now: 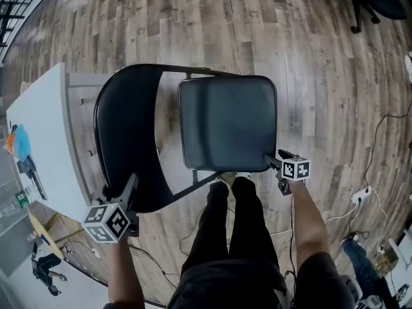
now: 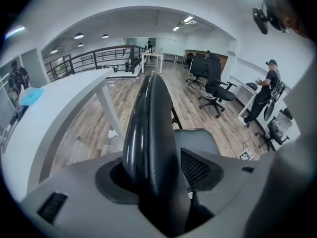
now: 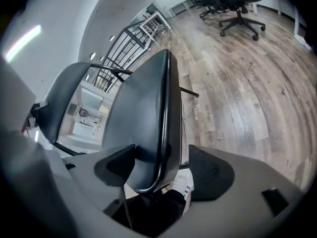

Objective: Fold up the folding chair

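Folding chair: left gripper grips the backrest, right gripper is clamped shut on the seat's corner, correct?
Not quite. The right gripper is open: the right gripper view shows its jaws apart around the seat corner, with a gap beside it. The left gripper does grip the backrest.

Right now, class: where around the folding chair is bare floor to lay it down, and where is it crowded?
Bare wood floor lies beyond the seat, short of the office chair. Crowded: white table by the backrest; cables on the right.
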`<state>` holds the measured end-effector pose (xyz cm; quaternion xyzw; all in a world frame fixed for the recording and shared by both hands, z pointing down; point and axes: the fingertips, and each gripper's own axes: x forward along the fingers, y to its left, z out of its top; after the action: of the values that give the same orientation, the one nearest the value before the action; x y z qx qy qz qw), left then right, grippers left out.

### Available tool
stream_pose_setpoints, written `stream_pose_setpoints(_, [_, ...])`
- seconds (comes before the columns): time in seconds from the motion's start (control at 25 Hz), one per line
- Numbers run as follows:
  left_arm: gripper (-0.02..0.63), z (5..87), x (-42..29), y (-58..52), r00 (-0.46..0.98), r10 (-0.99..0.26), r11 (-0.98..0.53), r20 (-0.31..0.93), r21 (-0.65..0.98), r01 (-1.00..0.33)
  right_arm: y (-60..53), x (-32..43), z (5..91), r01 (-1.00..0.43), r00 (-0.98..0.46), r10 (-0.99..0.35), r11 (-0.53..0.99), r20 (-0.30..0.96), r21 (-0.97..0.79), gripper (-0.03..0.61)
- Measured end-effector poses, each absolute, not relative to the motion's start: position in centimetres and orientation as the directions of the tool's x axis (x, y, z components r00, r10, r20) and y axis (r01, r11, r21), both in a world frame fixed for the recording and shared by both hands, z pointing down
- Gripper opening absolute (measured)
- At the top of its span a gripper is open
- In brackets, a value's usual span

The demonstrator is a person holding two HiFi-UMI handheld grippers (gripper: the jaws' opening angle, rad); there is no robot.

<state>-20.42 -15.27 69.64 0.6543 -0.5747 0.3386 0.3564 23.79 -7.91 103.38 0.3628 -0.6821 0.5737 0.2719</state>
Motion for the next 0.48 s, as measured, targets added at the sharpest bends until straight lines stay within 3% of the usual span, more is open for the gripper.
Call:
stream_pose_setpoints(0.2, [0.262, 70.5, -20.5, -15.6, 0.111, -0.515, -0.095, 0.850, 0.071, -0.993, -7.8, 21.1, 105.5, -0.644, -0.760, -0.134, 0.018, 0.636, -0.765, 0.360])
stream_pose_setpoints(0.48, [0.221, 71.2, -19.8, -15.3, 0.120, -0.526, -0.070, 0.842, 0.098, -0.993, -7.9, 20.9, 106.7, -0.589, -0.802, -0.143, 0.031, 0.580, -0.807, 0.360])
